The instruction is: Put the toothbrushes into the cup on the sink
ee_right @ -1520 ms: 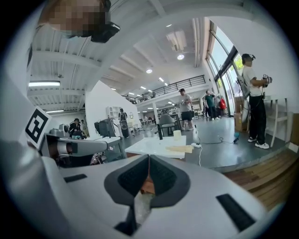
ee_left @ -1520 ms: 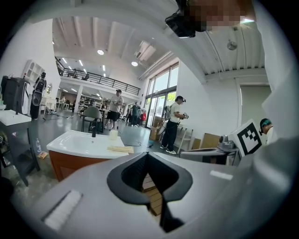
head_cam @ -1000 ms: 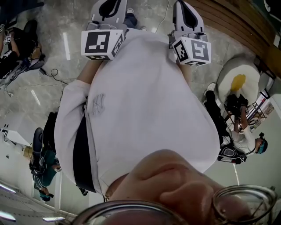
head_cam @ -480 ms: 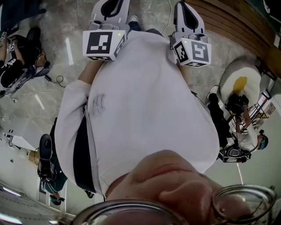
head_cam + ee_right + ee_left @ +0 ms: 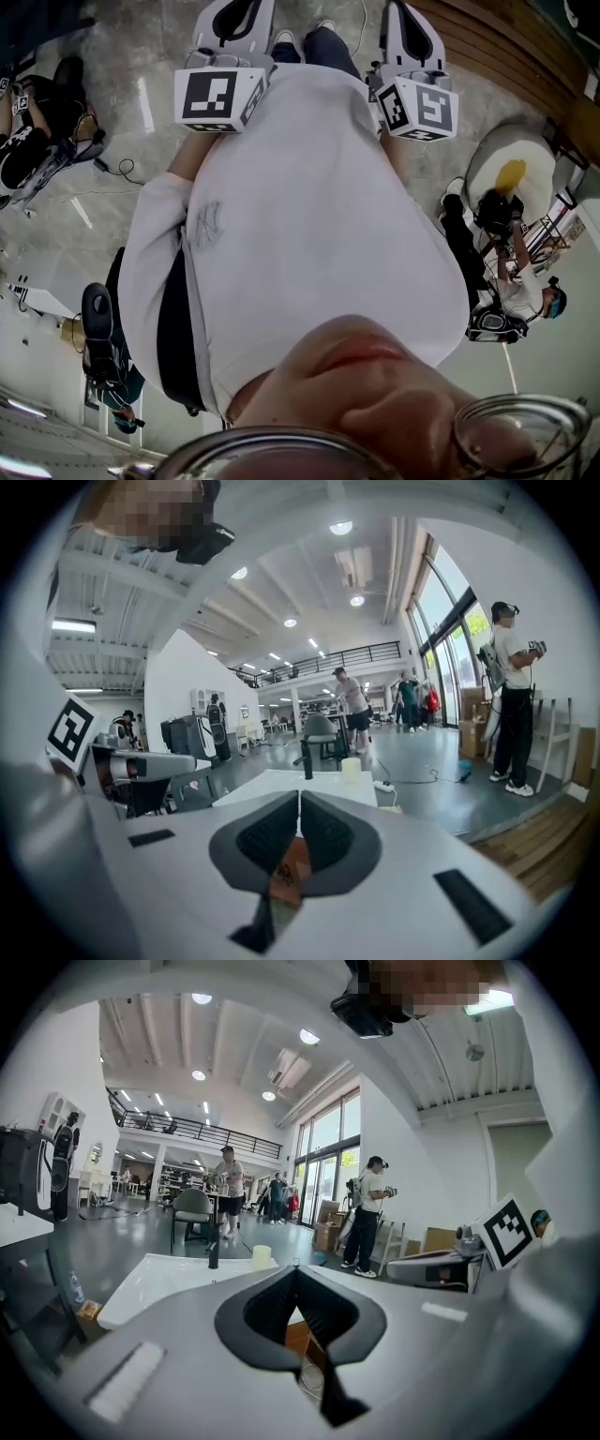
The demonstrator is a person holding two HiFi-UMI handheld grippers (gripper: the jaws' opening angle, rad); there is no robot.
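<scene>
No toothbrush shows in any view. A pale cup point(image 5: 262, 1256) stands beside a black faucet point(image 5: 213, 1252) on a white sink top point(image 5: 159, 1283) some way ahead; the right gripper view shows the same cup point(image 5: 351, 769), faucet point(image 5: 307, 761) and sink top point(image 5: 272, 787). My left gripper point(image 5: 295, 1268) is shut with nothing between its jaws, and so is my right gripper point(image 5: 299, 795). In the head view both are held side by side in front of the person's white shirt, the left gripper point(image 5: 234, 19) and the right gripper point(image 5: 408, 28) pointing away over a marble floor.
Several people stand in the hall, one near the windows point(image 5: 366, 1218) and one at the right point(image 5: 511, 705). A grey chair point(image 5: 192, 1211) stands behind the sink. Cardboard boxes point(image 5: 328, 1235), a floor cable point(image 5: 412, 782) and a wooden platform point(image 5: 525, 850) lie about.
The floor has slid under the person in the head view and the legs now show at the top. Both grippers stay shut, carried forward together.
</scene>
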